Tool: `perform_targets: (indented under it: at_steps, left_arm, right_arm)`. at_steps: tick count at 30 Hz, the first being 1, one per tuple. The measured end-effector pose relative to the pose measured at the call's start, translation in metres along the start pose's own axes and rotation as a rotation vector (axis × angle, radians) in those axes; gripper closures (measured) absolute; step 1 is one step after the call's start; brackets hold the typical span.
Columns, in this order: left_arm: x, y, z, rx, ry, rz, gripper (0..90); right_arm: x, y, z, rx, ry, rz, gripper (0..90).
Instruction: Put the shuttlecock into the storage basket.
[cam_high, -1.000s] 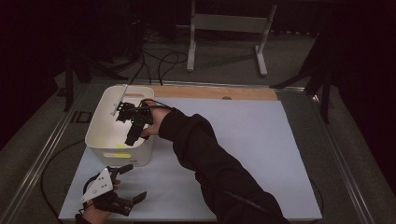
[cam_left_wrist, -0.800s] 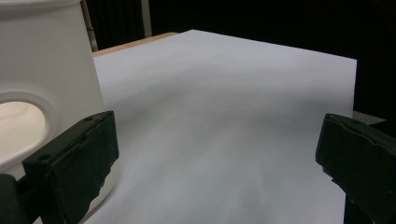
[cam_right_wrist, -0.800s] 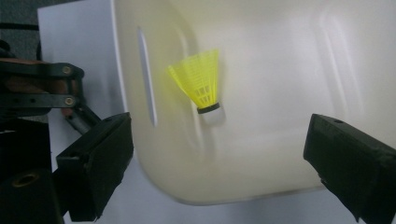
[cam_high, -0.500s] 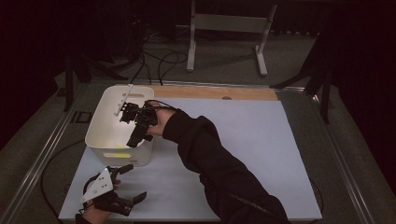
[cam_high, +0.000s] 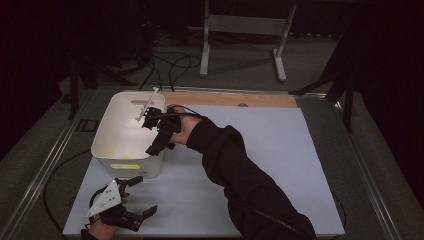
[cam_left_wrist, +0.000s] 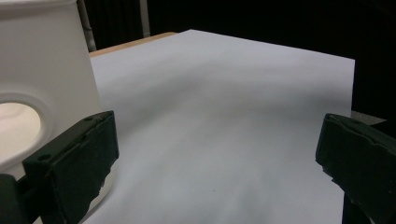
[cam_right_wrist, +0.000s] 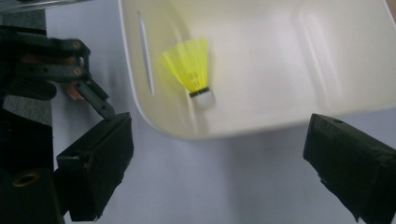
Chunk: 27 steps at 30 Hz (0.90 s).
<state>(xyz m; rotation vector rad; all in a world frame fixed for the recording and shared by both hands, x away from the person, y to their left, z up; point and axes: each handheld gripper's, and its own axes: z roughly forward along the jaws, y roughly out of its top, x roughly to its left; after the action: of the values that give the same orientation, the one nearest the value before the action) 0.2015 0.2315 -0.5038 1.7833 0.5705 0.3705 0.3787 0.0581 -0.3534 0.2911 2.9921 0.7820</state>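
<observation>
The yellow shuttlecock (cam_right_wrist: 192, 65) lies inside the white bin (cam_high: 112, 131), near its wall. The right gripper (cam_high: 156, 131) hangs above the bin and the left gripper (cam_high: 131, 203) sits beside it on the desk (cam_high: 280, 165); both have fingers spread wide and empty. The shuttlecock is probably very light with a crushable skirt, so grip the firm white cork (cam_right_wrist: 202, 97).

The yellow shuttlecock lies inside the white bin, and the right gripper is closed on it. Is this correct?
One part is wrong. The yellow shuttlecock does lie inside the white bin, but the right gripper is not closed on it. The right gripper view shows its jaws wide apart and empty, with the shuttlecock lying free on the bin floor beyond them.
</observation>
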Motion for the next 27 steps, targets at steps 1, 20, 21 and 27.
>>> perform_targets:
  at_steps: [1, 20, 21, 27]
  left_arm:
    - [0.0, 0.0, 0.0, 0.0, 0.0, 0.0, 0.0]
    - [0.0, 0.0, 0.001, 0.005, 0.0, 0.002, 0.0]
    - [0.0, 0.0, 0.001, 0.005, 0.0, 0.002, 0.0]
    - [0.0, 0.0, 0.002, 0.008, -0.006, 0.002, 0.0]
  right_arm:
    - [-0.001, -0.002, -0.001, 0.001, 0.001, 0.0, 8.3]
    - [-0.013, -0.058, -0.014, -0.074, -0.028, 0.048, 8.3]
    - [-0.013, -0.058, -0.014, -0.074, -0.028, 0.048, 8.3]
    - [-0.018, -0.081, -0.017, -0.09, -0.03, 0.063, 8.4]
